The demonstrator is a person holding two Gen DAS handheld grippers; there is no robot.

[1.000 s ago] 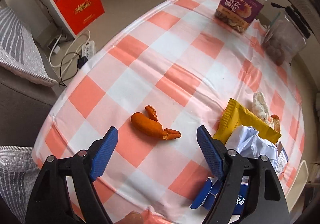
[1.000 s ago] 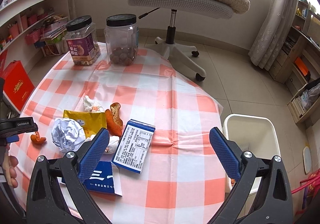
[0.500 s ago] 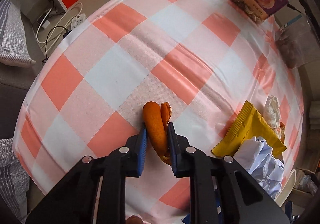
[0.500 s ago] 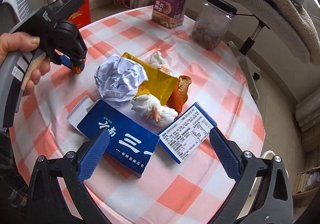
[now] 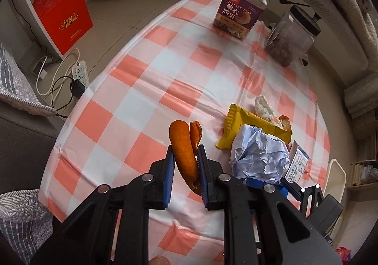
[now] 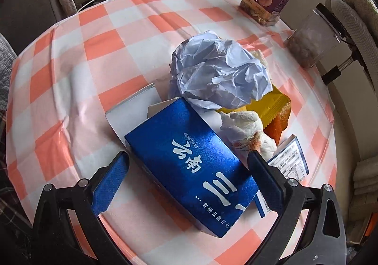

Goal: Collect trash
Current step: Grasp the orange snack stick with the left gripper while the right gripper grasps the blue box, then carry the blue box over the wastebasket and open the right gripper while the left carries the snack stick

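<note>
Black hand-held gripper [image 5: 185, 163], blue pads [image 5: 168, 175], silver screws

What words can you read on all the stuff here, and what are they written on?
"ZI YI YAO GUO" and "紫衣腰果": purple label of the clear plastic jar with a black lid.
"云南" and "三": shiny blue cardboard box; its small white line is partly cut off.
Gold characters on the red gift box: too blurred to read.
Printed table on the white-and-blue carton: too small to read.
</note>
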